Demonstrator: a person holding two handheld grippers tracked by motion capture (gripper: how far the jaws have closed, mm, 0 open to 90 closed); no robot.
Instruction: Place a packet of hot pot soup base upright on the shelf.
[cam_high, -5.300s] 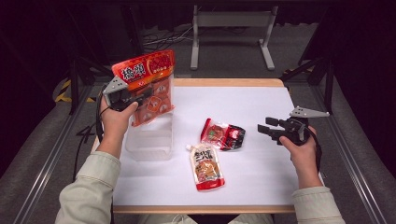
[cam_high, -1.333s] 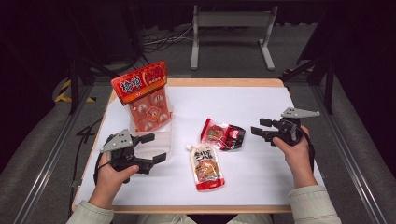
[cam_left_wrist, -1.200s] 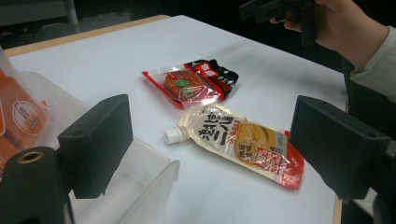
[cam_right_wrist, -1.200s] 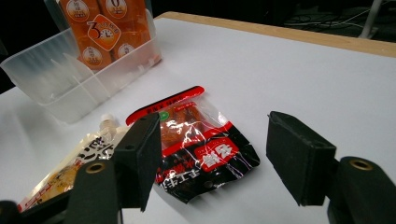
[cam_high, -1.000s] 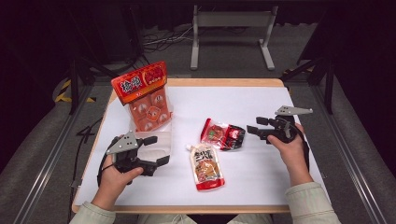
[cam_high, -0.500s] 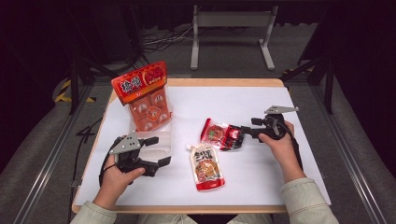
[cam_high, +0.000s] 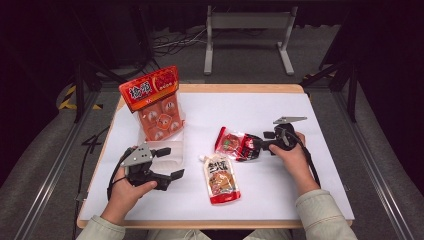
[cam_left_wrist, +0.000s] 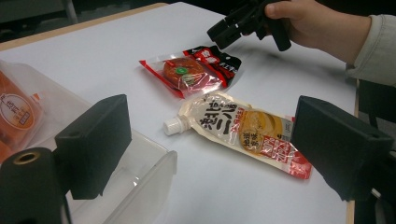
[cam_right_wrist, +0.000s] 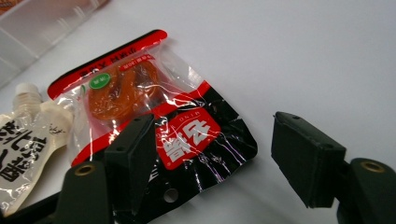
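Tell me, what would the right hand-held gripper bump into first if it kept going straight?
Most likely the red-and-black snack packet. The right hand-held gripper points at it with jaws open, one jaw already over its black end. How high it hovers is unclear.

The setting is a lab-type recording station, not a home or shop. A white-topped table (cam_high: 320, 150) with a wooden edge stands on grey carpet between aluminium frame rails (cam_high: 45, 175), in a dark surround. Loose cables (cam_high: 170, 42) and a metal stand (cam_high: 247, 22) lie beyond its far edge.
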